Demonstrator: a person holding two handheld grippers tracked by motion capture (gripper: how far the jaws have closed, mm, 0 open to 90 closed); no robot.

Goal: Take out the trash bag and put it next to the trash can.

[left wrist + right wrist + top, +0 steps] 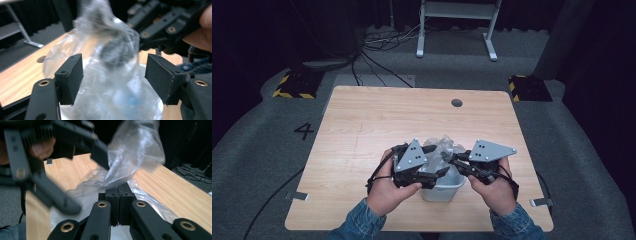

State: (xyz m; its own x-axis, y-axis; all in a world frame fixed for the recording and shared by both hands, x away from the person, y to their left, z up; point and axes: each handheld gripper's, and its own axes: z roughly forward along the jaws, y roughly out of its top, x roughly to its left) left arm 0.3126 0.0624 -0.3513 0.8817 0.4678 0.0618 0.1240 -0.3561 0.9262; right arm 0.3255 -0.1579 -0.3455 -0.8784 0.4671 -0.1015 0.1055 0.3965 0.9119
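Note:
A small white bin (443,190) stands on the wooden table (362,130) near its front edge, between both hands. A crumpled clear plastic bag (445,146) rises out of it. My left gripper (438,160) is at the bag's left side. In the left gripper view the left gripper (113,77) is open, its pads (72,77) wide apart with the bag (110,55) between them. My right gripper (447,158) comes in from the right. In the right gripper view the right gripper (118,188) is shut, and a fold of the bag (135,152) is pinched at its tips.
A round cable hole (456,103) sits at the table's far middle. Grey carpet surrounds the table, with cables (382,42) and a white metal frame (457,25) behind it. Yellow-and-black blocks (294,84) lie off the far corners.

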